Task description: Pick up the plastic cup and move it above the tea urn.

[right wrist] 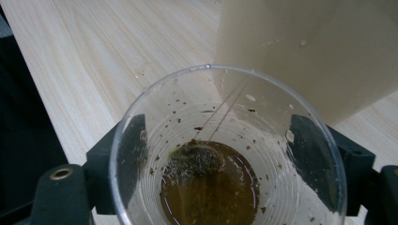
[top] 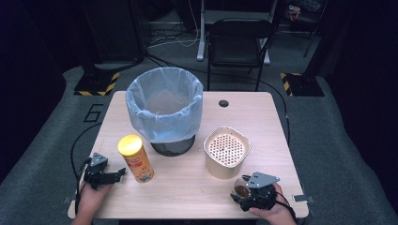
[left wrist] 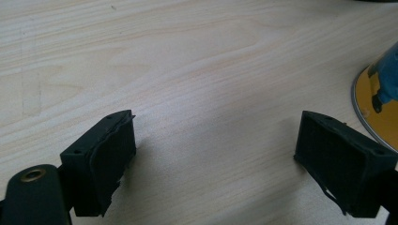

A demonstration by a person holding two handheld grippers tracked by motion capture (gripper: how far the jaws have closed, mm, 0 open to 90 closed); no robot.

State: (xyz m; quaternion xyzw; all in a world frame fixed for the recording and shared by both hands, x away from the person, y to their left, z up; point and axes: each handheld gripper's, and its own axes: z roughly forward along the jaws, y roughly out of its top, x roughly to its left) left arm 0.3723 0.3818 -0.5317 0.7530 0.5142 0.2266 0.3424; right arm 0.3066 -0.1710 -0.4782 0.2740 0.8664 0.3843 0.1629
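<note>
Wooden table [top: 263, 117], pale and bare across most of the top, with a small round hole [top: 223, 103] at about one o'clock from centre. At eleven o'clock from centre, a black mesh bin [top: 164, 112] lined with a pale blue bag, upright and open. At four o'clock from the bin, well apart from it, a cream strainer container [top: 226, 152] with a perforated insert, upright. At seven o'clock from the bin, near its foot, a tall yellow-lidded chip can [top: 136, 158], upright; seen again in the left gripper view as a yellow edge [left wrist: 375, 112] at three o'clock.

Left gripper [top: 110, 176] at nine o'clock from the can, just beside it, lying level near the table's near left corner and pointed towards the can. Seen along its own length [left wrist: 213, 154]: jaws spread wide over bare wood, nothing between them, right jaw close to the can's base without touching.

Right gripper [top: 244, 192] at five o'clock from the strainer container, near the table's near right edge. Clear plastic cup [top: 241, 188] between its jaws, just beside the container's wall. In the right gripper view [right wrist: 230, 154]: cup [right wrist: 230, 145] upright, brown liquid and a wet tea bag [right wrist: 197, 159] with its string at the bottom, dark flecks up the inside wall. Jaws set against both sides of the cup, at nine and three o'clock; whether pressing firmly, cannot tell through the plastic.
</note>
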